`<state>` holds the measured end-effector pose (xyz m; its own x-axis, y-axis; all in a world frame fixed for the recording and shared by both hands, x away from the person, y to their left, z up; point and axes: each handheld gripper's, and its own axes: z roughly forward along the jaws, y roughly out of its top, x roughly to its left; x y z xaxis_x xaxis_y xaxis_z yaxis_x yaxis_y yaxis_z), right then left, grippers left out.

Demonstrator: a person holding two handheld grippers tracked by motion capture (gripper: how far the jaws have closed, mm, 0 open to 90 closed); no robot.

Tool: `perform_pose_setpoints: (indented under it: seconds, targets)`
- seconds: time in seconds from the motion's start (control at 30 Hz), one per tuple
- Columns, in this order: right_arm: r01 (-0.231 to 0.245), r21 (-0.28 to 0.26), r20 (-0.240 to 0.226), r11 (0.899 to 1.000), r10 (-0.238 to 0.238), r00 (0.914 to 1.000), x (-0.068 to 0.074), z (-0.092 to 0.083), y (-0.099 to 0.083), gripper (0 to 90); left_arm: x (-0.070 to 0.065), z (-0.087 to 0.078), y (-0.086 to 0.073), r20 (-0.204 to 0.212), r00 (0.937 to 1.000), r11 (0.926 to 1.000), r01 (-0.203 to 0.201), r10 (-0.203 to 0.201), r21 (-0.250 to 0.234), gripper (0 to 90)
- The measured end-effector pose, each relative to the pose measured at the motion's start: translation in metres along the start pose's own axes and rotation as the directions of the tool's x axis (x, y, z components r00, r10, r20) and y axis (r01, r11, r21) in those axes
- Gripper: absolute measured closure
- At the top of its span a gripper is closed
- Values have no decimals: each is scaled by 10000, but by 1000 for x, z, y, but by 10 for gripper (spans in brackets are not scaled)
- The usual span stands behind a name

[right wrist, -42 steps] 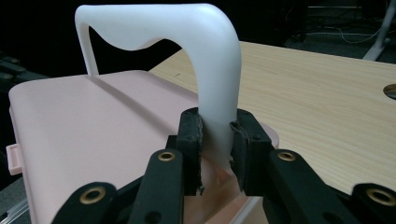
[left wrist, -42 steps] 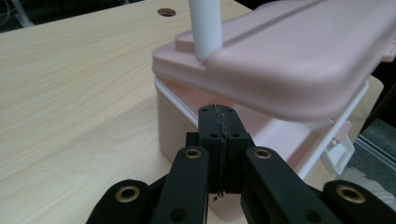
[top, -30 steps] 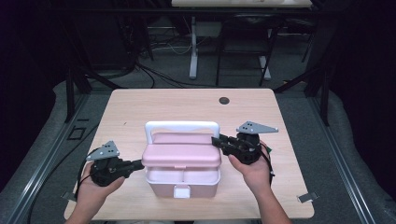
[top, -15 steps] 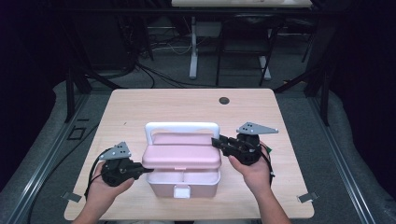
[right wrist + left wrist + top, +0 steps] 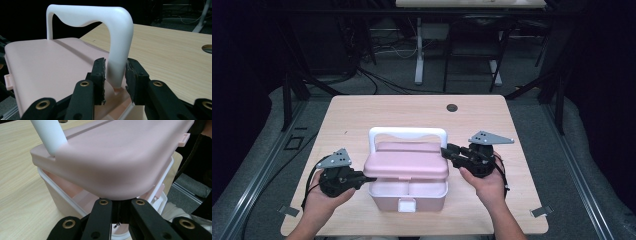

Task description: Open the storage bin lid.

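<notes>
A pink box stands on the table, its lid lifted off the white-rimmed base. A white handle arches over the lid. My left gripper is shut, its tips tucked under the lid's left edge, above the base rim. My right gripper straddles the handle's right post. Its jaws have just been opening, and the post stands between the pads with a thin gap on one side.
The wooden table has a round cable hole near its far edge. The box sits close to the front edge, between the person's two hands. Desk legs and cables crowd the dark floor beyond the table.
My left gripper has edged right, closer in against the box's left side. The right hand and the box have stayed where they were.
</notes>
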<state>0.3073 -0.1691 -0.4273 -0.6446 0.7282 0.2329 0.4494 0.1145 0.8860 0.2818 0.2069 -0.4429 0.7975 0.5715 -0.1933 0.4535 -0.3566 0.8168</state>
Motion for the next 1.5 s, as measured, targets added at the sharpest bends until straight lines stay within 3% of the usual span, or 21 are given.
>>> perform_pose_setpoints:
  seconds: [0.2, 0.53, 0.87, 1.07, 1.27, 1.5]
  targets:
    - [153, -181, 121, 9997, -151, 9998, 1, -15, -1, 728, 2, -2, 9, -73, 10000, 9999, -28, 27, -158, 900]
    - [265, 166, 523, 9995, -274, 9983, 1, -27, -13, 833, 6, -6, 26, -232, 9997, 9995, -52, 45, -320, 900]
    - [456, 366, 355, 9983, -469, 9983, 7, -22, -29, 886, 13, -7, 44, -467, 9989, 9987, -28, 4, -516, 900]
    - [779, 805, 2, 9937, -782, 9969, 18, -8, -44, 900, 16, -7, 51, -574, 9983, 9981, 4, -39, -616, 900]
    - [977, 949, 85, 9907, -990, 9951, 24, -2, -52, 900, 21, -7, 57, -518, 9986, 9973, 81, -119, -731, 900]
    - [1213, 1037, -408, 9872, -1176, 9922, 30, 5, -60, 900, 25, -6, 65, -648, 9978, 9969, 118, -169, -779, 900]
